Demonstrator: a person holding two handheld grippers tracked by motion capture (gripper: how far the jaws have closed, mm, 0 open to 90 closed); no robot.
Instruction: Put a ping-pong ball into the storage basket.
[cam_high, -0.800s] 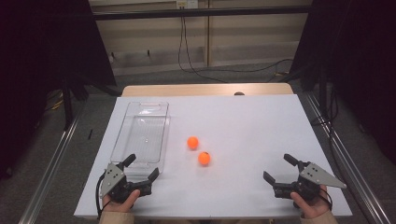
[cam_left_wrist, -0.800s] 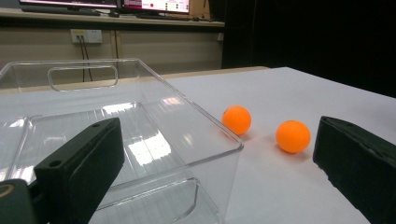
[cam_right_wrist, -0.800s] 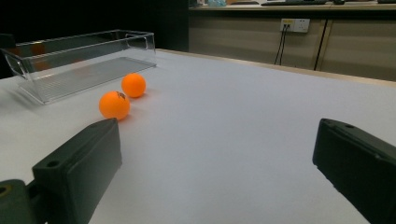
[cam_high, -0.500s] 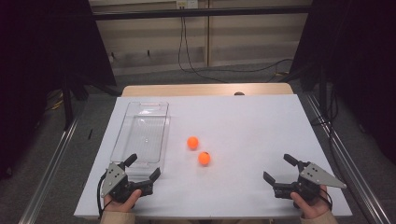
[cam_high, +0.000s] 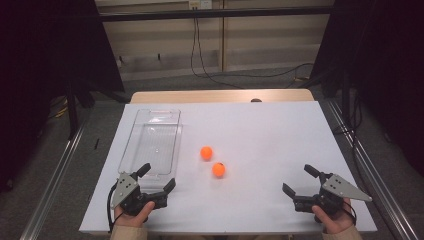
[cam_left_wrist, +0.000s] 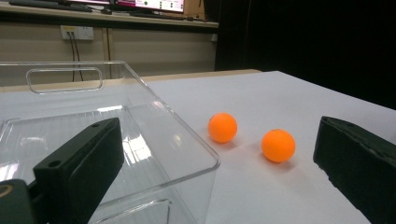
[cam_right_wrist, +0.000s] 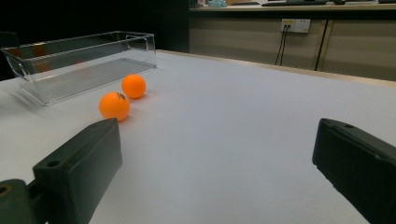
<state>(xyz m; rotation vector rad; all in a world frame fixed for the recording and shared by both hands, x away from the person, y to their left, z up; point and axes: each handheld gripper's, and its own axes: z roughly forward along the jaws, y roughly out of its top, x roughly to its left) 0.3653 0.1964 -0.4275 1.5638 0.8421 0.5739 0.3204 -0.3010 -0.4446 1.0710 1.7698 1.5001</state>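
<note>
Two orange balls lie mid-table, one (cam_high: 206, 152) (cam_left_wrist: 222, 127) (cam_right_wrist: 133, 86) a little farther than the other (cam_high: 218, 169) (cam_left_wrist: 278, 145) (cam_right_wrist: 114, 106). A clear plastic bin (cam_high: 152, 142) (cam_left_wrist: 116, 135) (cam_right_wrist: 70, 60) stands empty to their left. My left gripper (cam_high: 156, 178) (cam_left_wrist: 215, 172) rests open at the table's near left, just before the bin's near end, with nothing between its jaws. At the near right, my right gripper (cam_high: 299, 180) (cam_right_wrist: 215, 168) is open too and holds nothing, its jaws pointing toward the balls.
The white table top (cam_high: 270, 135) ends in a wooden strip at the far side. Metal rails run along the floor on both sides. Cables hang by the back wall.
</note>
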